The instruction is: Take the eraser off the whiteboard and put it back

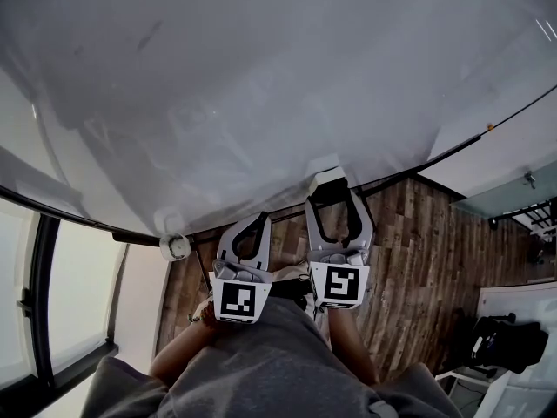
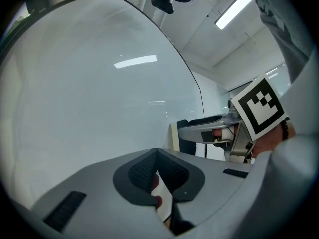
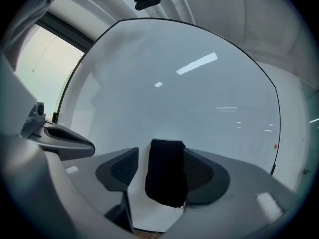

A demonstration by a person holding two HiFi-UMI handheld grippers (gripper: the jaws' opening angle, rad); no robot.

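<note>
The eraser (image 3: 167, 176) rests flat against the whiteboard (image 3: 174, 83), close above the board's lower edge. In the right gripper view it appears as a dark, upright block. In the head view its pale back (image 1: 327, 181) faces away from the board.

The right gripper (image 3: 160, 153) points level at the board, with the eraser between its jaws. The jaws are wide apart. A clear gap separates the left pad from the eraser. The right pad lies just beside it, and contact there cannot be confirmed. The eraser stays on the board without being gripped.

The left gripper (image 2: 154, 153) is just beside the right one and also points level at the board. Its jaws are closed tip to tip, with nothing clamped between the pads. In the head view the left gripper (image 1: 259, 220) sits slightly further back from the board than the right gripper (image 1: 331, 200).

A dark frame runs along the lower edge of the whiteboard, with a small round white fitting (image 1: 175, 247) at that edge. Below it is a wooden floor (image 1: 426, 251). The person's grey garment (image 1: 261, 364) fills the bottom of the head view.
</note>
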